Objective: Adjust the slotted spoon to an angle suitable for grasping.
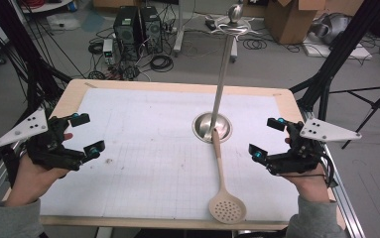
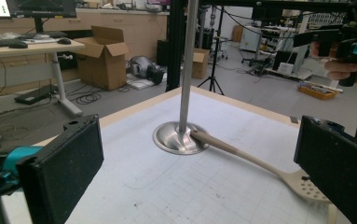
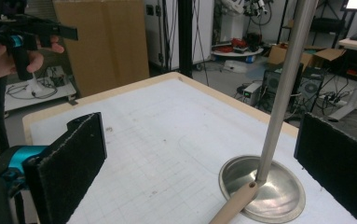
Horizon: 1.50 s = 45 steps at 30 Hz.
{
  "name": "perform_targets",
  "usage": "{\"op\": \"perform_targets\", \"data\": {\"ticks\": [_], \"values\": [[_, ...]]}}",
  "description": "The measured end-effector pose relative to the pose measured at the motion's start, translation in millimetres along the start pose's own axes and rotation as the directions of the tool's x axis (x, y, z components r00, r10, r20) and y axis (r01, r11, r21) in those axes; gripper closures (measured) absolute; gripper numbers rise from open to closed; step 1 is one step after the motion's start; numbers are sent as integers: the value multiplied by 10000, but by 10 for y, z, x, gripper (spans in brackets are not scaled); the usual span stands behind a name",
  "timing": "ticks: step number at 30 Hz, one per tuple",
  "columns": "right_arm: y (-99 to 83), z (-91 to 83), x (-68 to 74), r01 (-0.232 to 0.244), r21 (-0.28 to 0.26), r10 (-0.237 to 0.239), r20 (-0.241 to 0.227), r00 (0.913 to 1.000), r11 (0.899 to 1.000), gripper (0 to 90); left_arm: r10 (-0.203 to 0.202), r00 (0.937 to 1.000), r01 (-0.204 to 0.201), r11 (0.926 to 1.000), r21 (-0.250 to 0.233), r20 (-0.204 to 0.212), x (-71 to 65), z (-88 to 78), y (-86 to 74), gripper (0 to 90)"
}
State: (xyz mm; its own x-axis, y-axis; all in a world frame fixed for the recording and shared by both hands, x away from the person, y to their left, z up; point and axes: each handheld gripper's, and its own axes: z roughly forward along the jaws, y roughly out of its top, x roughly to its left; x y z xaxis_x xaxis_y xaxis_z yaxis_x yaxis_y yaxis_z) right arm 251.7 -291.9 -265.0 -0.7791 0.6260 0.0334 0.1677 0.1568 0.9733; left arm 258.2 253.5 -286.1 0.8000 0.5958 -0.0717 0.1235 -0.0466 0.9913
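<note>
A beige slotted spoon [image 1: 221, 174] lies on the white mat [image 1: 143, 163], its perforated head [image 1: 227, 208] near the front edge. Its handle tip rests on the round base [image 1: 212, 127] of a steel stand, against the upright pole [image 1: 223, 69]. My left gripper [image 1: 88, 133] hovers open over the mat's left side, far from the spoon. My right gripper [image 1: 267, 138] hovers open at the right side, a short way from the handle. In the left gripper view the open jaws frame the base [image 2: 178, 137] and spoon [image 2: 250, 158]. In the right gripper view the base [image 3: 264, 186] and handle tip [image 3: 234, 203] sit between the wide jaws.
The wooden table edge [image 1: 177, 84] borders the mat. Black frame struts [image 1: 346, 44] rise at both back corners. Computer towers [image 1: 138, 27], cables and cardboard boxes [image 1: 289, 17] stand on the floor beyond. The other hand's gripper [image 2: 348, 46] shows far off.
</note>
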Motion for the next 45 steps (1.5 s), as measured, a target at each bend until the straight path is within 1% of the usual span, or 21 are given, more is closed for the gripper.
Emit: {"op": "perform_targets", "data": {"ticks": [9,11,14,16,17,18,19,20,21,22,23,24,26,27,29,31,32,33,35,38,45], "values": [[-38,68,18,45,209,-45,-27,10000,9998,66,11,10000,-13,9999,152,94,-11,27,-20,17],[-72,103,3,3,361,0,-93,10000,9993,139,-8,10000,6,9998,203,90,-5,39,-30,17],[-102,128,-15,-36,402,42,-141,9999,9992,174,-46,10000,44,9996,263,70,2,45,-41,17],[-120,136,-18,-87,488,97,-202,9997,9988,239,-87,10000,86,9995,299,38,8,53,-56,17],[-120,136,-18,-87,488,97,-202,9997,9988,239,-87,10000,86,9995,299,38,8,53,-56,17],[-142,147,-26,-105,493,117,-247,9996,9987,306,-70,10000,69,9994,331,30,11,55,-62,17],[-142,147,-26,-105,493,117,-247,9996,9987,306,-70,10000,69,9994,331,30,11,55,-62,17],[-161,156,-34,-159,544,176,-309,9994,9984,380,-102,9999,101,9993,355,28,11,55,-66,17],[-161,156,-34,-159,544,176,-309,9994,9984,380,-102,9999,101,9993,355,28,11,55,-66,17],[-186,180,-42,-203,597,224,-348,9991,9980,447,-88,10000,88,9993,367,11,13,56,-69,17],[-193,192,-46,-229,661,250,-314,9992,9976,471,-84,10000,83,9993,361,10,16,56,-71,17],[-193,192,-46,-229,661,250,-314,9992,9976,471,-84,10000,83,9993,361,10,16,56,-71,17],[-224,247,-54,-215,1003,227,-116,9997,9947,535,-100,9999,101,9992,389,-40,22,57,-78,17],[-224,247,-54,-215,1003,227,-116,9997,9947,535,-100,9999,101,9992,389,-40,22,57,-78,17],[-249,286,-47,-14,1111,3,102,9999,9938,572,-86,10000,88,9991,421,-49,26,59,-84,17],[-297,316,-40,342,984,-359,162,9992,9946,611,-65,9999,69,9989,467,-85,30,56,-89,17],[-339,344,-55,555,928,-577,208,9981,9941,667,-69,10000,72,9989,474,-68,34,56,-95,17],[-354,353,-64,524,970,-547,210,9983,9939,691,-99,9999,104,9988,478,-100,34,54,-99,17],[-390,382,-81,239,1013,-253,127,9996,9946,728,-121,9998,129,9986,510,-148,44,45,-112,17],[-427,430,-99,166,1210,-172,38,9998,9925,783,-145,9997,154,9986,504,-182,51,38,-120,17],[-488,506,-118,270,1466,-268,-34,9996,9888,862,-211,9994,225,9985,490,-291,71,5,-133,17]]}}
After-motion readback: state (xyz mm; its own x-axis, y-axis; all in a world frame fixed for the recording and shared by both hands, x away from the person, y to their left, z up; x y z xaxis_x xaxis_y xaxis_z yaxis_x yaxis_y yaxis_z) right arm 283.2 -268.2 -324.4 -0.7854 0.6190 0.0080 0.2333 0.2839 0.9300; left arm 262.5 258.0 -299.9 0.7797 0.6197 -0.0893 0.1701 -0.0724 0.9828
